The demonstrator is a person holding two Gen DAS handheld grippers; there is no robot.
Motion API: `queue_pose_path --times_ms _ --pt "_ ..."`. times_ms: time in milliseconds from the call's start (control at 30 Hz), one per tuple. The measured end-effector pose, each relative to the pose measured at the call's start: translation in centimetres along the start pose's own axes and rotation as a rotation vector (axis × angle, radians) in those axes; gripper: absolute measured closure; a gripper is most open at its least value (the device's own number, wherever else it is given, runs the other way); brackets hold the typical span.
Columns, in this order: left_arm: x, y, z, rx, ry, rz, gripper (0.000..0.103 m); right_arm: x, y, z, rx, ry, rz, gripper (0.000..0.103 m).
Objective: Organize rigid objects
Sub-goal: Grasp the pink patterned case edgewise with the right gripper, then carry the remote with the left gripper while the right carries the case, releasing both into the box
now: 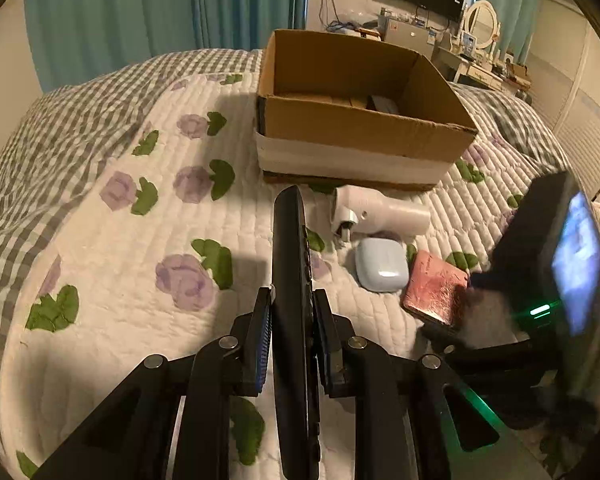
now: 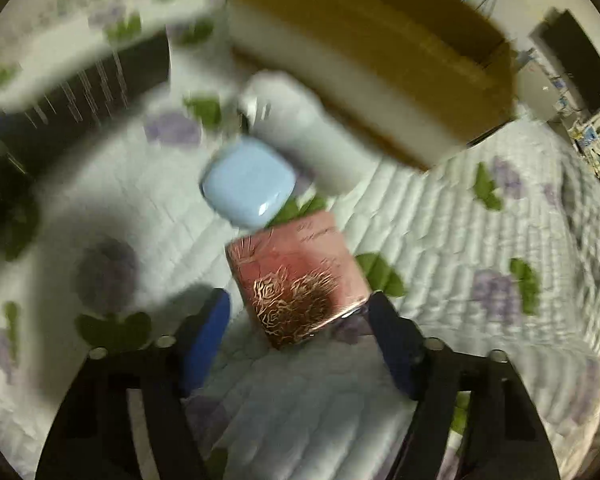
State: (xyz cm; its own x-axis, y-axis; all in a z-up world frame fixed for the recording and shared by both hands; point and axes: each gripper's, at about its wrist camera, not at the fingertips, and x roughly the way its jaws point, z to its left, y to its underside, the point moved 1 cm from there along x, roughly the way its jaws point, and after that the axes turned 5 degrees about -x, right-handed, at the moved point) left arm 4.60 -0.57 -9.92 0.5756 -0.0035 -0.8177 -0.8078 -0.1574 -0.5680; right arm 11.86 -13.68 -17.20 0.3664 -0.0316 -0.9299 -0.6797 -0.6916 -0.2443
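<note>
The bed (image 1: 112,216) under your grippers carries a white quilt printed with purple flowers and green leaves, with a grey checked cover beyond it. The open cardboard box (image 1: 364,128) stands on the quilt and serves as the landmark here; a white band runs around its lower wall, and a few items lie inside that are too shadowed to name. Your left gripper (image 1: 292,320) has its fingers closed on a long black remote control (image 1: 290,280), held on edge and pointing toward the near wall of the box without touching it. Just in front of the box, on the quilt, lies a white cylindrical device (image 1: 376,210) on its side. Nearer to you than that lies a pale blue rounded case (image 1: 382,264), and beside it, farther from the box, a pink square box with a gold rose pattern (image 2: 296,280). Your right gripper (image 2: 296,320) has its fingers spread open on either side of the near end of that pink box; the view is blurred, so you cannot tell whether either finger touches it.
</note>
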Motion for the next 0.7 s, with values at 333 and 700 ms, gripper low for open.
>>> queue_pose_path --times_ms 333,700 --pt "1.0 0.2 1.1 -0.034 0.04 0.025 0.083 0.8 -0.5 0.5 0.002 0.085 -0.007 0.045" --pt "1.1 -0.9 -0.5 -0.009 0.053 0.021 0.083 0.6 -2.5 -3.8 0.123 0.058 -0.08 0.082"
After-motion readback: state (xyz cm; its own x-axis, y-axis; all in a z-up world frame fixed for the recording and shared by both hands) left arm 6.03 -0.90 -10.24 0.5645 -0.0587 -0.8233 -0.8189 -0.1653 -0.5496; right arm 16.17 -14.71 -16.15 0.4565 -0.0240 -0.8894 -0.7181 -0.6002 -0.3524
